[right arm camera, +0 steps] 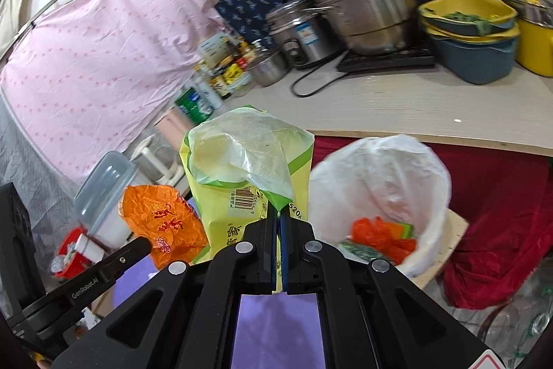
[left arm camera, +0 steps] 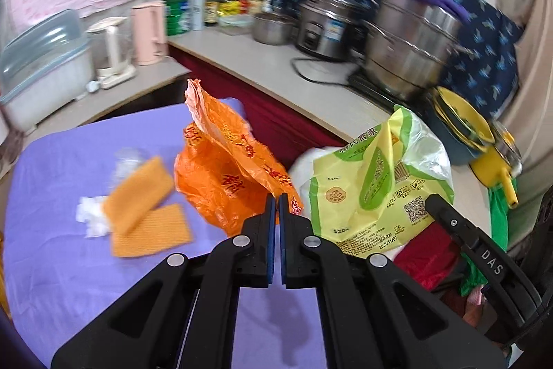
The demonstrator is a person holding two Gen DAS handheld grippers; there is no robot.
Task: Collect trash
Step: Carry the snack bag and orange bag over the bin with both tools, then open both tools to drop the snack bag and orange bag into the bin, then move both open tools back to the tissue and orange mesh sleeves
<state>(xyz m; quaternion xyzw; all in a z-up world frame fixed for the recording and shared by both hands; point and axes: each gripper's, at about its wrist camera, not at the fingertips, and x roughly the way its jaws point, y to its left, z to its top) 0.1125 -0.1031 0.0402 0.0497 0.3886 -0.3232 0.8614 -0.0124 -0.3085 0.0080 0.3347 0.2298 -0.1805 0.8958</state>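
Left gripper [left arm camera: 277, 196] clamped on orange bag [left arm camera: 221, 175], right gripper [right arm camera: 278, 213] pinching yellow-green bag [right arm camera: 242, 168], white-lined bin [right arm camera: 380, 196] just beside, purple table [left arm camera: 69, 265] below.

A purple-covered worktop [left arm camera: 62, 265] carries two orange waffle-textured cloths [left arm camera: 145, 213], overlapping, beside crumpled white tissue [left arm camera: 90, 217] and clear plastic scraps [left arm camera: 126, 161]

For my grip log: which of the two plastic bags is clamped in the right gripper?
The yellow-green printed bag, pinched by the shut right gripper. The orange bag is clamped in the left gripper.
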